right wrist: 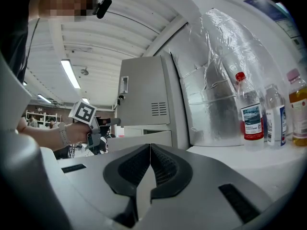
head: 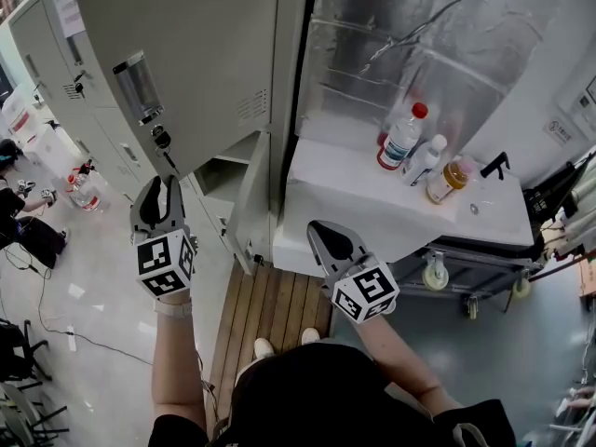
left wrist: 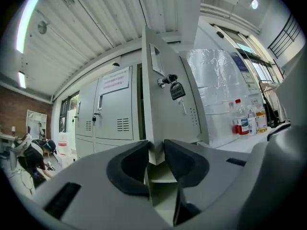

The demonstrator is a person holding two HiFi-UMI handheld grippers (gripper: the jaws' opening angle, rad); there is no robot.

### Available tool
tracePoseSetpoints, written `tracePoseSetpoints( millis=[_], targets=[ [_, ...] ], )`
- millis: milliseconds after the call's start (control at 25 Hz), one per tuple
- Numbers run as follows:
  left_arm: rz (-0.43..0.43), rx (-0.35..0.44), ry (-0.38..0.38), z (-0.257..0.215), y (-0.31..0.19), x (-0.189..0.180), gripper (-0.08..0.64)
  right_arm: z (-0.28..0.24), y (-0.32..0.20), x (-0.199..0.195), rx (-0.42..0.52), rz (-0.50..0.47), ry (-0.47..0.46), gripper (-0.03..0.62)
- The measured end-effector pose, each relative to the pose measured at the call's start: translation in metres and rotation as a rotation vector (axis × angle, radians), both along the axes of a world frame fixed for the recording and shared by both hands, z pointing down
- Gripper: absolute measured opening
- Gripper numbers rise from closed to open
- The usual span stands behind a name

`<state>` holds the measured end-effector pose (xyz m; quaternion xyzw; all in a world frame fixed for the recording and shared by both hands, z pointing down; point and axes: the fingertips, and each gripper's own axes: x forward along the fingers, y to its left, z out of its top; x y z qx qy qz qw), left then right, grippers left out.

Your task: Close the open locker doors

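Pads [left wrist: 129, 164] of the left hand-held gripper [left wrist: 154, 150] pinch the lower corner of the open locker door [left wrist: 168, 114], which rises straight ahead of it, with a padlock [left wrist: 176, 91] hanging just above. The right hand-held gripper [right wrist: 150, 152] is closed on nothing. A white table [right wrist: 249, 164] carrying bottles [right wrist: 248, 114] lies ahead to its right.

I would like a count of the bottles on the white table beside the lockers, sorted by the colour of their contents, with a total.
Clear: 2, the red-capped bottle and the small bottle
Amber: 1, the amber bottle
Total: 3
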<state>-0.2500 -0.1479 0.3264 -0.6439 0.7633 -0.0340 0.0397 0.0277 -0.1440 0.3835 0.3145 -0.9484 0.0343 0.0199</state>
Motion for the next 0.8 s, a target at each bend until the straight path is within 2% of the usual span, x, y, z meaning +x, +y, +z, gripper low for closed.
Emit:
tracePoseSetpoints(
  millis=[280, 640, 800],
  targets=[
    [-0.046, -0.025, 0.041, 0.012, -0.030, -0.035, 0.083, 0.003, -0.004, -0.001, -0.020, 0.018, 0.006, 0.030],
    [-0.069, -0.059, 0.000, 0.014, -0.073, -0.064, 0.081, 0.012, -0.010, 0.001, -0.019, 0.040, 0.042, 0.029],
    [-0.068, -0.066, 0.019, 0.013, -0.093, -0.074, 0.081, 0.015, -0.016, 0.003, -0.030, 0.053, 0.048, 0.030]
  ],
)
